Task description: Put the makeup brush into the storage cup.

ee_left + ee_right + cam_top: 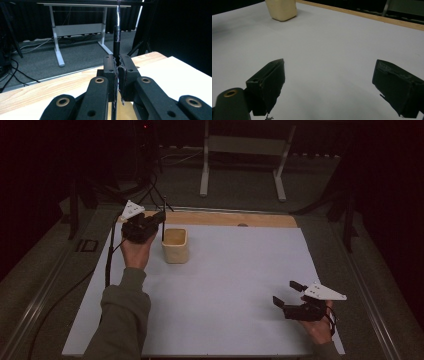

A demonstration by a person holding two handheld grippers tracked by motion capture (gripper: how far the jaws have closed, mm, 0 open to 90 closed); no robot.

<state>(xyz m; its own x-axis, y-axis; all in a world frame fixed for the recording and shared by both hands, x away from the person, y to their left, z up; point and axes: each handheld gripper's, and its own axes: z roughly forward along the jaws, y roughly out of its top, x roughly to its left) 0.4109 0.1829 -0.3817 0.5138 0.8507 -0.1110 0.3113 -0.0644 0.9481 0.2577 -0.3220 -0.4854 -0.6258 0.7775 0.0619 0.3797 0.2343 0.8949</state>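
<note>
A thin black pen (163, 215) stands upright in my left gripper (156, 218), which is shut on it at the table's far left. The pen's lower end hangs just left of a cream cup (175, 246); whether it touches the rim I cannot tell. In the left gripper view the pads meet around the pen (116, 37), and the gripper (117, 63) points toward the far edge. My right gripper (286, 292) rests open near the front right, nothing between its fingers (270, 82). The right gripper view has the cup (281, 8) far off, at the top left.
A white mat (225, 285) covers the table, with a wooden strip (225, 218) along its far edge. Beyond it a white desk frame (240, 150) stands on the grey floor. Black cables (107, 265) trail off the table's left side.
</note>
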